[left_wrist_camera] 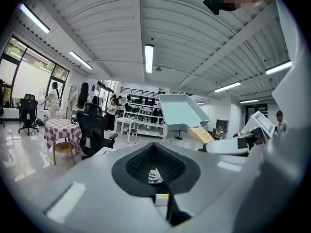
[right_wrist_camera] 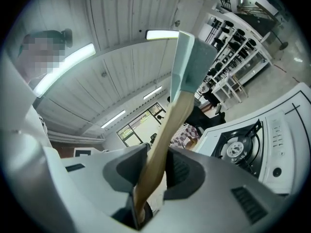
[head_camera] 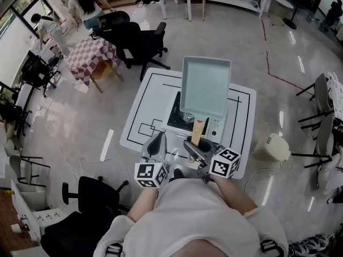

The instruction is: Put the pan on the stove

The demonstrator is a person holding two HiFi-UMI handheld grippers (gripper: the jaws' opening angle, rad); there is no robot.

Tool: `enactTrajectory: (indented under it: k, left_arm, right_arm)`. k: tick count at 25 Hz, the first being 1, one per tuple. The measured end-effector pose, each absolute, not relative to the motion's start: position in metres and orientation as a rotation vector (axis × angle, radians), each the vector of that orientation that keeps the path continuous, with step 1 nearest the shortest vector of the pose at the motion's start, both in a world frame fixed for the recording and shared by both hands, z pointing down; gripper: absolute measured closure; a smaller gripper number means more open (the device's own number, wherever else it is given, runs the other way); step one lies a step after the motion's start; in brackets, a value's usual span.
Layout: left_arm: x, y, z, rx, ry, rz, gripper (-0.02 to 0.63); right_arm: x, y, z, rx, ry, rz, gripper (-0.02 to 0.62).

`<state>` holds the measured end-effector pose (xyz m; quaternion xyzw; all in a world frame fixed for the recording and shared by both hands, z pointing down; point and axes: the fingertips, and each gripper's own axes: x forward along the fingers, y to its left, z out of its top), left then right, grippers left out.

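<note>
Right gripper [right_wrist_camera: 156, 155] gripped the pan's [head_camera: 206, 87] wooden handle [right_wrist_camera: 164, 135] in narrowed jaws.
The pan ran lengthwise straight out beyond the jaws, tilted upward over the stove [right_wrist_camera: 240, 147]; the left gripper's [left_wrist_camera: 154, 153] jaws met, empty.

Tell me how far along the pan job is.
Done: the right gripper is clamped on the wooden handle of the pan, which is lifted. In hand: it hangs tilted above the stove, whose burner shows bare. Left: lower it onto the burner and release. The left gripper is shut and empty.
</note>
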<state>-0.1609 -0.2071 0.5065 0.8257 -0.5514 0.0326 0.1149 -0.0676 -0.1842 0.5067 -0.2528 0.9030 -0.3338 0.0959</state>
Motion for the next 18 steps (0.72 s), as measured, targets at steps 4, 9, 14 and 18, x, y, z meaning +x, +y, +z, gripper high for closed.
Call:
enactTrajectory:
  k: [4,9,14,18]
  left_arm:
    - [-0.169,-0.205,0.518,2.382,-1.639,0.126,0.595]
    - [-0.180,-0.205,0.529,2.347,-1.651,0.162,0.595]
    - [-0.189,-0.208,0.535,2.329,-1.653,0.174,0.595]
    - [-0.198,-0.212,0.543,2.316,-1.648,0.198,0.595]
  right_arm:
    - [-0.069,-0.191,0.530,-0.738,2.671,-1.070,0.492]
    - [-0.078,-0.197,0.555,-0.698,2.639,-1.183,0.492]
    - [-0.091,-0.201,0.576,-0.653,2.586,-1.288,0.492]
    - [-0.099,-0.204,0.594,-0.611,2.546,-1.361,0.489]
